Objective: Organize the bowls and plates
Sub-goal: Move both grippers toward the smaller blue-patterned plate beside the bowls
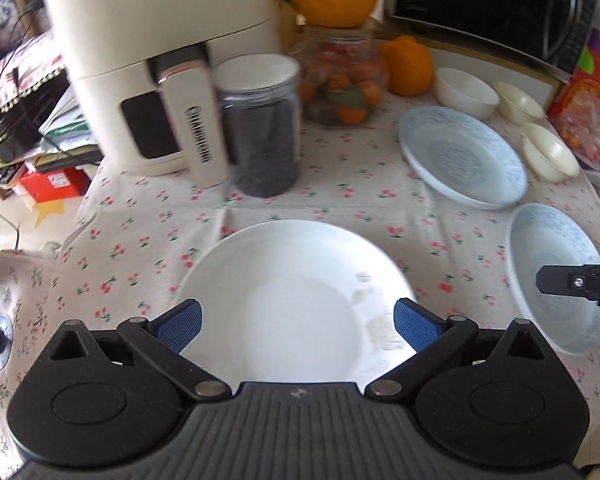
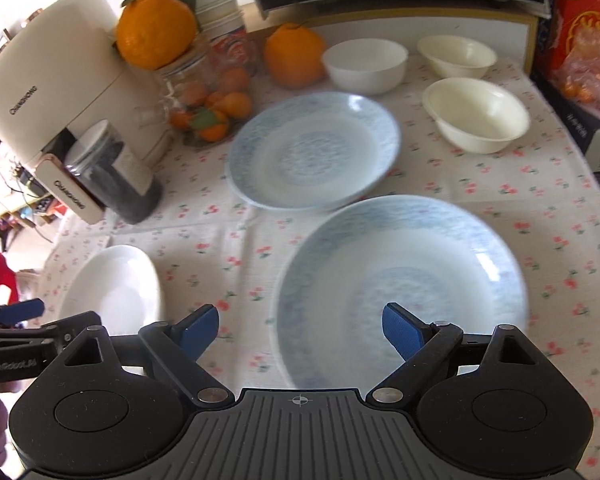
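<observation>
— Where are the plates?
— The white plate [image 1: 284, 300] lies on the counter [image 1: 340, 184] under the left tongs [image 1: 296, 326], spread wide, holding nothing. A blue-patterned plate [image 2: 400, 292] sits under the right tongs [image 2: 300, 332], equally wide, empty too.
— And beyond?
— Another blue plate [image 2: 314, 152], then three bowls: white [image 2: 364, 64], two cream [image 2: 476, 114] [image 2: 456, 56]. An air fryer [image 1: 152, 64] stands left.

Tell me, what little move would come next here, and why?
Probably lower the right gripper onto the near rim of the nearer round blue-patterned plate. Its jaws are open and empty above that plate, and a matching blue-patterned plate lies just beyond, ready for stacking.
</observation>
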